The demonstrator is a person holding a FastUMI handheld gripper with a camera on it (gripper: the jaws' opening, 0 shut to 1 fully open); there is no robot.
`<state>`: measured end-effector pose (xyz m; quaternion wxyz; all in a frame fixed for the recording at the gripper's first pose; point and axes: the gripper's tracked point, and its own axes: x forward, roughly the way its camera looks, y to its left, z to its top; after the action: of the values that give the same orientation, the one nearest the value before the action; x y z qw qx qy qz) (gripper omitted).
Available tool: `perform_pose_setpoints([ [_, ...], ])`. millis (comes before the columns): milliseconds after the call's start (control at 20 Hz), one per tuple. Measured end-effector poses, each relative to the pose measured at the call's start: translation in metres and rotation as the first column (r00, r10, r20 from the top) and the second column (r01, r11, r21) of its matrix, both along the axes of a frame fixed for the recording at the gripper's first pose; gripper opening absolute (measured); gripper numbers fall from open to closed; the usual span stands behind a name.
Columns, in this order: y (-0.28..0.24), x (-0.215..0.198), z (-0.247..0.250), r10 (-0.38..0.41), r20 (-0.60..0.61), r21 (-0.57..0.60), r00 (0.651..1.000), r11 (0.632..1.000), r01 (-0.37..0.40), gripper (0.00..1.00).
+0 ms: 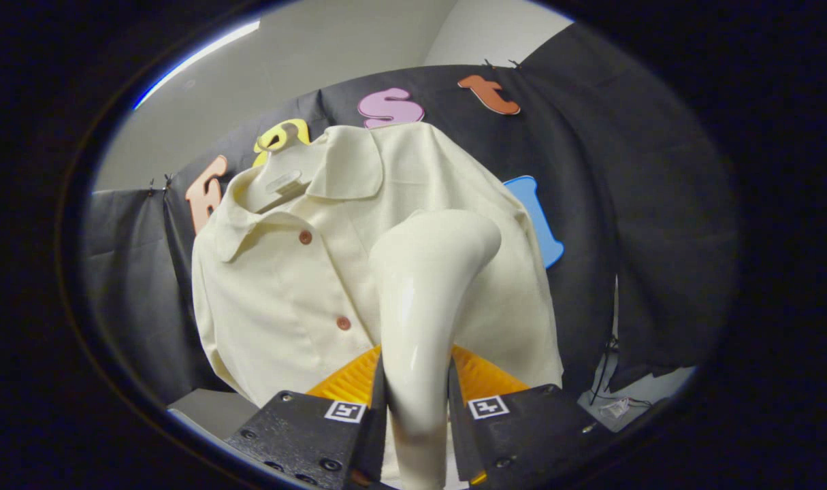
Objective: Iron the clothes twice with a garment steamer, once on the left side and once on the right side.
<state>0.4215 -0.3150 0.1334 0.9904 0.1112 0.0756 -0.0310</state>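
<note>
A cream short-sleeved shirt with brown buttons hangs on a hanger in front of the booth's black wall. A glossy cream garment steamer stands upright between my fingers, its handle pressed by both and its bent head lying over the shirt's right half, right of the button line. My gripper is shut on the steamer's handle. Whether the steamer's head touches the cloth is hidden from me.
The black cloth wall runs behind and to both sides of the shirt. A pale table surface shows low on the left, and some thin cables lie at the lower right by a pale ledge.
</note>
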Motion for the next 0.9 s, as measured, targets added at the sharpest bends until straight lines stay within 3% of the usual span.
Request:
perform_pose_setpoints([
  [400, -0.021, -0.016, -0.05, -0.02, -0.055, 0.014, 0.998, 1.0, 0.021, 0.4],
  [900, -0.035, -0.039, -0.137, 0.044, -0.066, 0.051, 0.997, 0.998, -0.04, 0.41],
])
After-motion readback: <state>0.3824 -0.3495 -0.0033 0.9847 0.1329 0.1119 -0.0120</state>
